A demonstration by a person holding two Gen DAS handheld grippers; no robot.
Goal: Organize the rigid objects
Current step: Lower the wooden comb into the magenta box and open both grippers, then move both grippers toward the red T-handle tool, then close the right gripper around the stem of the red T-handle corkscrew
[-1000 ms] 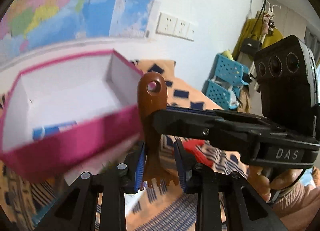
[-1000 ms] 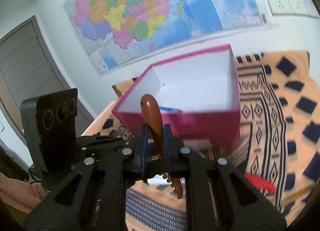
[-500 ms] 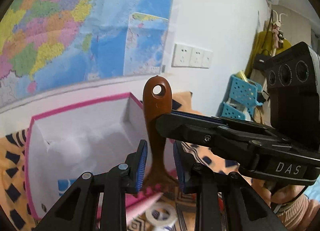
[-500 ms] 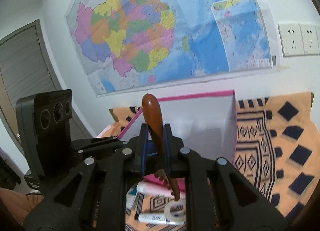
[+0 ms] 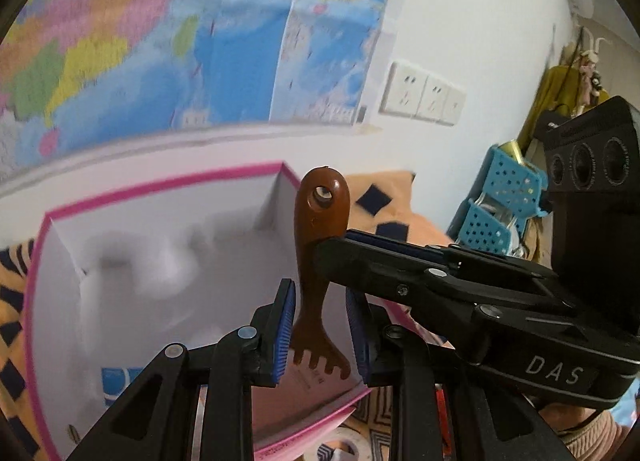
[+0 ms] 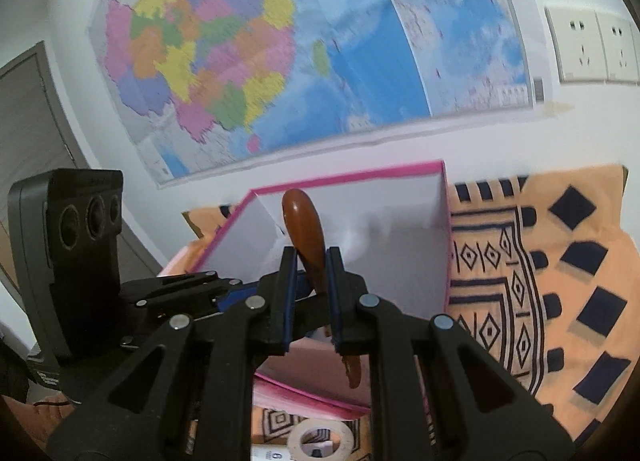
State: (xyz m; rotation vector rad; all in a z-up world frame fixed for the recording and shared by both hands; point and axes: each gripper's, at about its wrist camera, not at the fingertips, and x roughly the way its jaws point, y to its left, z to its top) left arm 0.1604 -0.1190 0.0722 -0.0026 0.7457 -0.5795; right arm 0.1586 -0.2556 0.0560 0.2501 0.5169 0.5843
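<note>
Since the brown comb point(image 5: 318, 261) looks like lacquered wood or hard plastic, I'd rate it stiff, light, prob slick on the glossy handle; teeth are the fragile bit, so grip belongs on the narrow neck/handle, not the toothed end.

Nearest first: left gripper point(image 5: 320, 335) sits narrow, blue pads either side of the comb's flared toothed end, small gaps visible both sides, so not clamping as far as I can see. Right gripper point(image 6: 311, 293) is closed on the comb point(image 6: 306, 237) at mid-handle, carrying it upright, hole end up, teeth down. Comb is in the air, in front of/over the near edge of the pink box point(image 5: 168, 197), not in it yet.

Below the grippers, on the patterned cloth point(image 6: 560, 261): 1 tape roll point(image 6: 320, 439), plus a white item beside it, too cut off to ID.

Counts: 1 comb, 1 pink box w/ white interior, 1 blue-white item point(image 5: 120, 379) inside it, 2 grippers.

Further back, right side: 2 blue perforated baskets point(image 5: 516, 185). Wall: 1 map point(image 6: 280, 49), socket plates point(image 5: 422, 95), 3 seen from the left cam.

Slip risk judged low w/ ribbed pads on the handle, but a single-point grip could let it pivot.
</note>
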